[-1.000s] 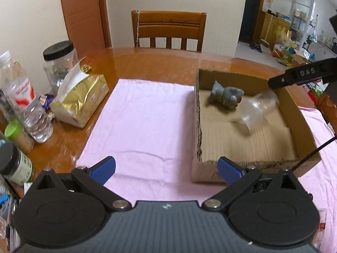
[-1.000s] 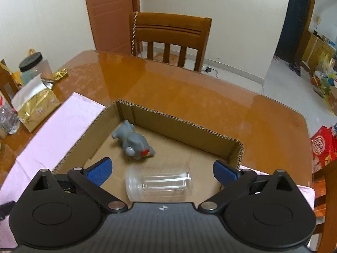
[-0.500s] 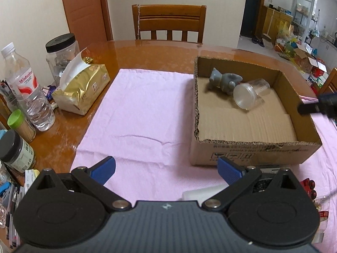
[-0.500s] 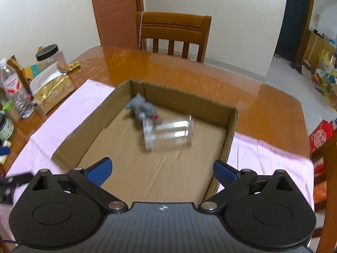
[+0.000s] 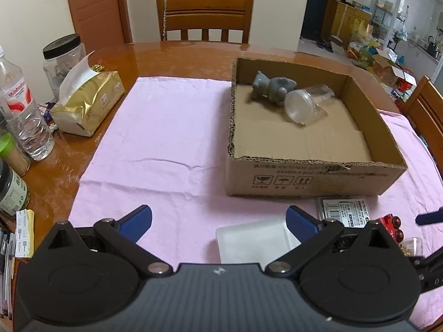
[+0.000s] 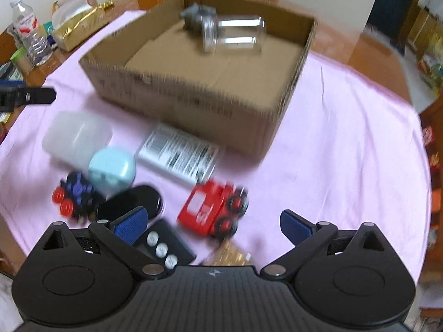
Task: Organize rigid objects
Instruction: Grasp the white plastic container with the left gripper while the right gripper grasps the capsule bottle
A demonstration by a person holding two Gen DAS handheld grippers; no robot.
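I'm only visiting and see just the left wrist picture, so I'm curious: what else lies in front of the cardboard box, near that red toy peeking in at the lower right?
Observer: A pale blue rounded plastic case lies on the pink cloth, beside the frosted white plastic container.
Operator: Any other toys?
Observer: Yes, a dark blue toy train with red wheels sits left of a black oval disc.
Operator: Is the other gripper holding anything?
Observer: No. The right gripper is open and empty, with the red toy truck just ahead of it.
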